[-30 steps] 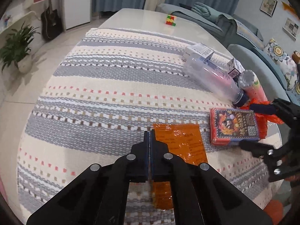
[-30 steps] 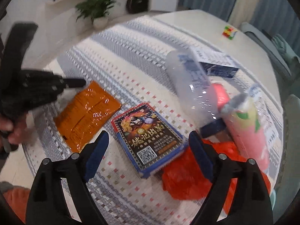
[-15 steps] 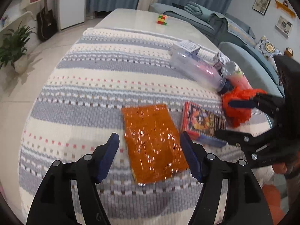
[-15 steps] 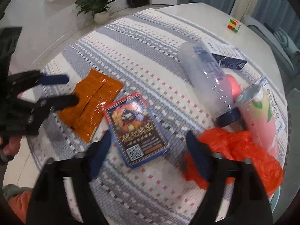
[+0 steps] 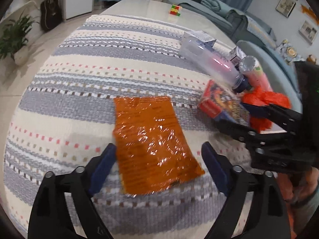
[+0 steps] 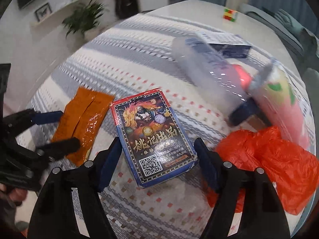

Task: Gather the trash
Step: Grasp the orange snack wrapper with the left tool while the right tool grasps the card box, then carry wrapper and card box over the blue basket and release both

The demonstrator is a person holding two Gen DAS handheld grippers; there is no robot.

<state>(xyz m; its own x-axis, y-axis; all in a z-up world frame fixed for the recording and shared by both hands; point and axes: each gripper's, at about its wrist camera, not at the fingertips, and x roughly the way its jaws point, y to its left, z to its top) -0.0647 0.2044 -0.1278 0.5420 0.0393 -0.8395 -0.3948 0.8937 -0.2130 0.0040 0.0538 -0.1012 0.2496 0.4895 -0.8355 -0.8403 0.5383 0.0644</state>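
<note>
Left tongs (image 5: 158, 160): yours, just opened wide, astride the orange packet (image 5: 151, 141).
Right tongs (image 6: 157, 160): closing, still apart, flanking the card box (image 6: 152, 139), right of the packet.

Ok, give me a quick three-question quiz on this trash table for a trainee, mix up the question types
1. True or false: the left gripper is clamped shut on the orange packet.
2. Which item lies between the right gripper's fingers? A) clear bottle B) card box C) puzzle cube
3. Fill in: the crumpled bag beside the card box is coloured ____.

Key:
1. False; its jaws have just been opening and straddle the packet without pressing it.
2. B; the jaws have just been closing, pads not yet touching.
3. Red-orange.
</note>
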